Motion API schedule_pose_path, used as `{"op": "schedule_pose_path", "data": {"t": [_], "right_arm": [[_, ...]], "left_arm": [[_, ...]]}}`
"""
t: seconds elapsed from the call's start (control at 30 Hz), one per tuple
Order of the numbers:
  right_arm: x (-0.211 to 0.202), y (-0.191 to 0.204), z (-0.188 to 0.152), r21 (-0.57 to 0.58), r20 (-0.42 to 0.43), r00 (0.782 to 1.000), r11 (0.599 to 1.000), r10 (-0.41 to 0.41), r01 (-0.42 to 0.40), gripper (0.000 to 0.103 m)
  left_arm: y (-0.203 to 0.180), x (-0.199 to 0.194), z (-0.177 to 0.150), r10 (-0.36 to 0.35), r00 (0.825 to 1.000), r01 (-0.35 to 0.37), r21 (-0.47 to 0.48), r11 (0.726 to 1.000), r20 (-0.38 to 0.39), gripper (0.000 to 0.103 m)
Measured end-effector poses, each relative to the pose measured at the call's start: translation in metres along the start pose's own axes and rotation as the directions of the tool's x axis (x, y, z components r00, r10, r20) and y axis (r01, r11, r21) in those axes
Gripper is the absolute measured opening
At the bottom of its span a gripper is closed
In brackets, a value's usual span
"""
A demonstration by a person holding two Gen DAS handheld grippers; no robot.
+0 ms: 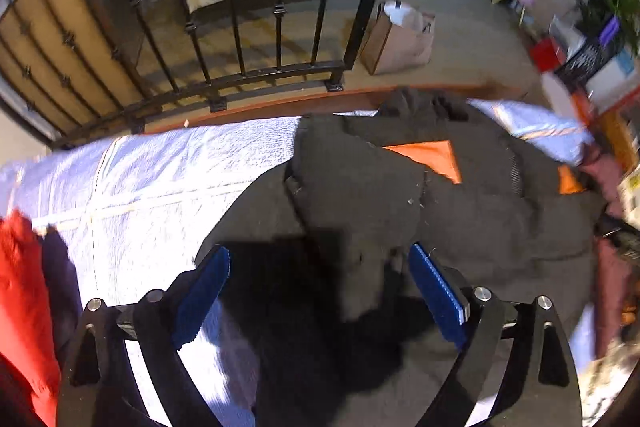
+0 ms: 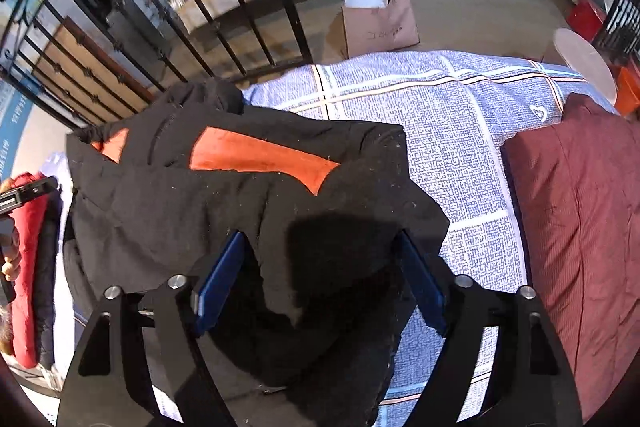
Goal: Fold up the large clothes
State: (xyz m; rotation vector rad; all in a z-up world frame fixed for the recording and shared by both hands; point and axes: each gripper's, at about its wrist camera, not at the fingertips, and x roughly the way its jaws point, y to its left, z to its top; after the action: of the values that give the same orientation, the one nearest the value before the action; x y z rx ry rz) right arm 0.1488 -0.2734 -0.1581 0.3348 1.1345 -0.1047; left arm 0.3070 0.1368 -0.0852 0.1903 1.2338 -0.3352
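Black jacket [image 2: 224, 211] with orange panels lies folded on the blue checked bed [image 2: 460, 115], long axis running away toward the iron bed rail [image 1: 240, 79]. Left tool [image 1: 320, 291] and right tool [image 2: 320, 279] both hang open over its near hem, gripping nothing. Maroon pillow [image 2: 580, 211] lies right of the jacket, red garment [image 1: 20, 287] left; neither blocks.

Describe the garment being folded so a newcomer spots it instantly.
On the bed with the blue-and-white checked cover, by the black iron railing, lies a black padded jacket. Its orange panels set it apart from the plain maroon quilt beside it.
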Motion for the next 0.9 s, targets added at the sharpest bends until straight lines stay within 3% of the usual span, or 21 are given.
{"op": "schedule_pose_path", "data": {"t": [0.03,0.1,0.13,0.17,0.23,0.33,0.5,0.57,0.6,0.63,0.67,0.73,0.83,0.9], "right_arm": [[0.001,0.002,0.001,-0.008,-0.008,1.0,1.0,0.0,0.0,0.06],[-0.001,0.006,0.001,-0.038,-0.014,1.0,0.999,-0.008,0.007,0.039],[-0.002,0.009,0.002,-0.064,-0.016,1.0,0.998,-0.014,0.013,0.033],[-0.004,0.012,0.003,-0.084,-0.012,1.0,0.996,-0.021,0.02,0.027],[-0.011,0.015,0.007,-0.09,0.006,1.0,0.996,-0.016,0.017,0.02],[-0.02,0.017,0.023,-0.081,0.054,0.998,0.996,-0.023,0.028,0.017],[0.005,0.023,0.058,-0.053,0.054,0.996,0.996,-0.071,0.074,0.017],[0.034,0.025,0.066,-0.04,-0.016,0.994,0.993,-0.112,0.111,0.021],[0.046,0.024,0.068,-0.039,-0.036,0.989,0.989,-0.142,0.141,0.032],[0.061,0.023,0.067,-0.049,-0.058,0.981,0.982,-0.186,0.184,0.043],[0.073,0.021,0.063,-0.057,-0.08,0.973,0.976,-0.216,0.212,0.062],[0.086,0.019,0.058,-0.054,-0.088,0.969,0.973,-0.23,0.225,0.065],[0.085,0.021,0.054,-0.064,-0.063,0.965,0.966,-0.256,0.252,0.07],[0.087,0.018,0.053,-0.084,-0.055,0.959,0.958,-0.279,0.274,0.084]], "left_arm": [[-0.006,0.008,0.003,0.047,0.999,-0.047,0.024,0.999,-0.001,0.089],[-0.016,0.016,0.009,0.071,0.997,-0.073,0.064,0.995,0.032,0.085],[-0.021,0.019,0.012,0.057,0.996,-0.062,0.085,0.994,0.061,0.073],[-0.025,0.017,0.013,0.042,0.996,-0.051,0.112,0.992,0.081,0.047],[-0.036,0.023,0.022,0.043,0.998,-0.051,0.164,0.985,0.055,0.023],[-0.038,0.027,0.036,0.077,0.994,-0.09,0.187,0.978,0.072,0.015],[-0.016,0.048,0.063,0.08,0.996,-0.081,0.034,0.996,0.031,0.014],[-0.019,0.065,0.066,0.12,0.993,-0.119,0.033,0.992,-0.012,0.019],[-0.02,0.077,0.065,0.145,0.988,-0.143,0.037,0.989,-0.055,0.024],[-0.02,0.085,0.063,0.163,0.983,-0.161,0.035,0.986,-0.086,0.037],[-0.018,0.095,0.06,0.199,0.973,-0.197,0.024,0.98,-0.12,0.059],[-0.011,0.099,0.06,0.231,0.964,-0.234,-0.011,0.972,-0.135,0.075],[0.012,0.102,0.059,0.165,0.973,-0.182,-0.103,0.978,-0.16,0.087],[0.024,0.101,0.06,0.122,0.979,-0.144,-0.133,0.981,-0.165,0.091]]}}
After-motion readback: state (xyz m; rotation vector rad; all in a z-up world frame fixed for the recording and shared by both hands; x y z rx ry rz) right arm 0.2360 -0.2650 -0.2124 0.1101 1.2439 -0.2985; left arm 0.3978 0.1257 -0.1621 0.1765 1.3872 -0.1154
